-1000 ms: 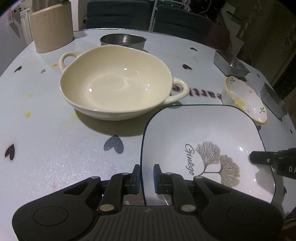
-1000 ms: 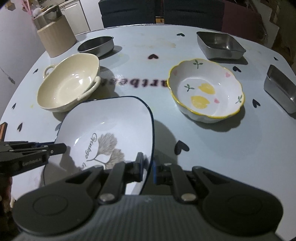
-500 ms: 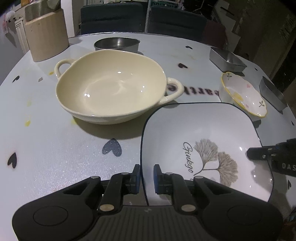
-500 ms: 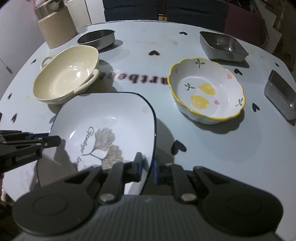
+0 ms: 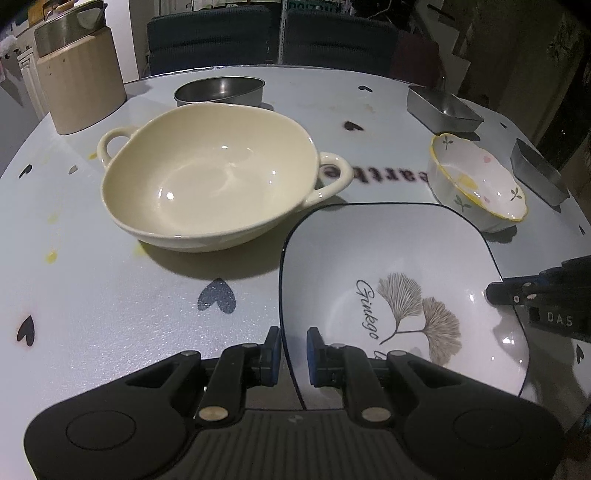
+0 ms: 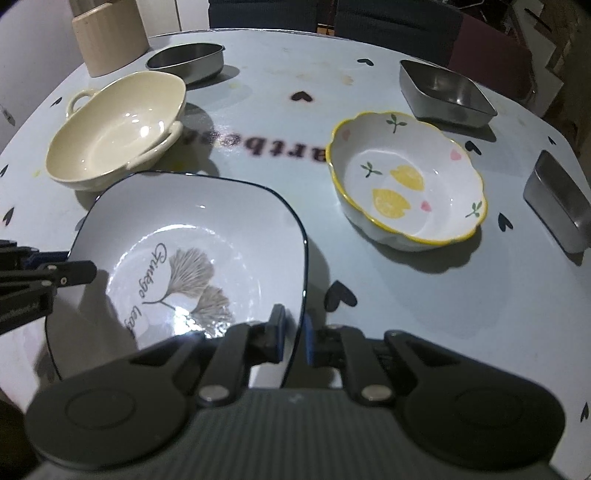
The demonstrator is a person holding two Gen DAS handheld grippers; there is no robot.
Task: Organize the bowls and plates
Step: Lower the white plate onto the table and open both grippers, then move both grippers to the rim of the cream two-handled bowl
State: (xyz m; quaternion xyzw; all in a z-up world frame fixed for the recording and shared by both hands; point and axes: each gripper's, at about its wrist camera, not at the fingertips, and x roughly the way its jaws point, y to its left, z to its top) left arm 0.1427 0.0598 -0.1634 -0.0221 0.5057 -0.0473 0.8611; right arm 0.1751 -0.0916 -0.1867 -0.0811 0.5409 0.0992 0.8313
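Observation:
A square white plate (image 5: 388, 258) (image 6: 192, 218) with a dark rim and a ginkgo print hangs just above the table, casting a shadow. My left gripper (image 5: 293, 350) is shut on its left rim, and my right gripper (image 6: 295, 339) is shut on the opposite rim. Each gripper shows in the other's view: the right gripper (image 5: 495, 291) at the plate's right edge, the left gripper (image 6: 88, 271) at its left edge. A cream two-handled bowl (image 5: 207, 177) (image 6: 114, 129) sits behind the plate to the left. A scalloped lemon-print bowl (image 5: 476, 181) (image 6: 406, 173) sits to the right.
On the pale heart-print table (image 5: 92, 295) stand a round steel pan (image 5: 219, 88) (image 6: 186, 59) at the back, two rectangular steel tins (image 6: 443, 88) (image 6: 557, 206) on the right, and a beige canister (image 5: 79, 81) at the back left. Dark chairs (image 5: 207, 33) line the far edge.
Both grippers keep their grip on the plate. The views have rolled slightly and the plate's tilt has shifted a little; the bowls have not moved.

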